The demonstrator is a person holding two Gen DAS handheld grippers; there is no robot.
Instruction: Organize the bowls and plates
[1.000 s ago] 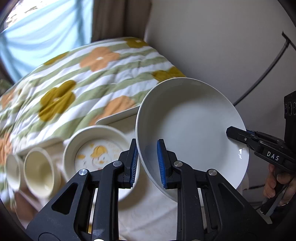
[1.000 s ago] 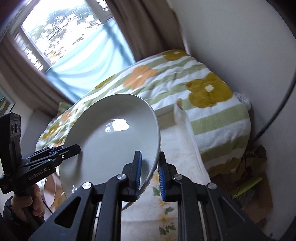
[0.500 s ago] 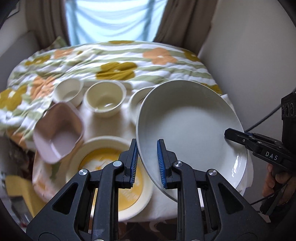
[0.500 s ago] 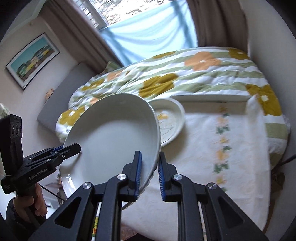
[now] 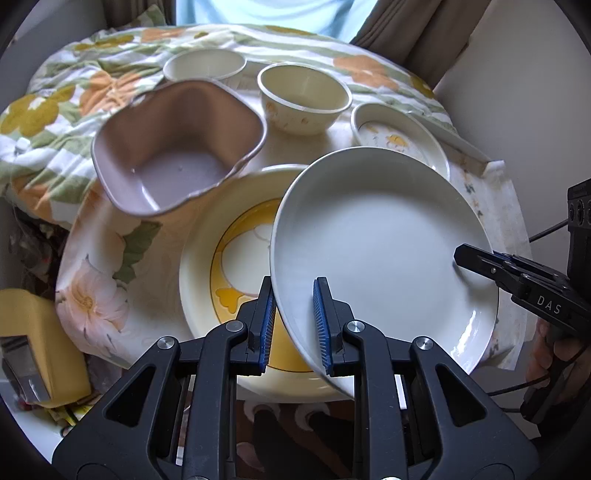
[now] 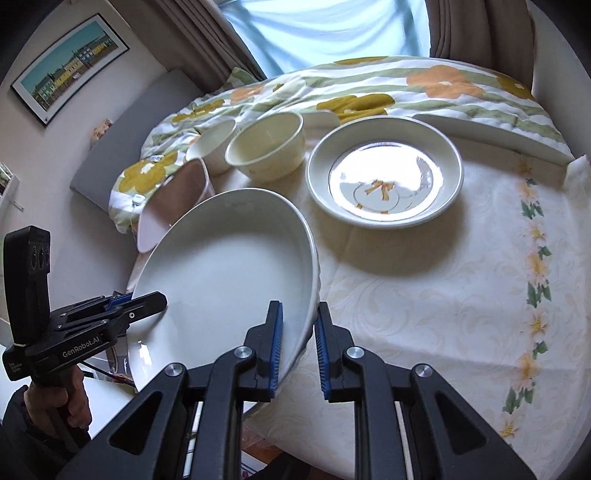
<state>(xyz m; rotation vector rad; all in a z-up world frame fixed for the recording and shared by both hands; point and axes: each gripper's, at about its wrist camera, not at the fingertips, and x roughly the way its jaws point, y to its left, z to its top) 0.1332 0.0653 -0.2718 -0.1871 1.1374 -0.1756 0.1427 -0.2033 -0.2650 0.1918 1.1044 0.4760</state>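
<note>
Both grippers, left (image 5: 293,325) and right (image 6: 298,345), pinch opposite rims of an empty white plate (image 5: 380,243) held tilted above a yellow plate (image 5: 221,273), with empty bowls (image 5: 304,98) on the table's far side.

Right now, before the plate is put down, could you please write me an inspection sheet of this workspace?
Surface: table under a cream floral cloth.
Job's things: white plate held tilted above the yellow-ringed plate; duck plate; two cream bowls; pink square bowl.
Clutter: yellow object below the table's edge, unclear what.
Grippers: left gripper and right gripper each clamp opposite rims of the white plate.
Cables: thin black cable near the right gripper's handle.
Surroundings: flowered bedcover, window curtains, framed picture.
</note>
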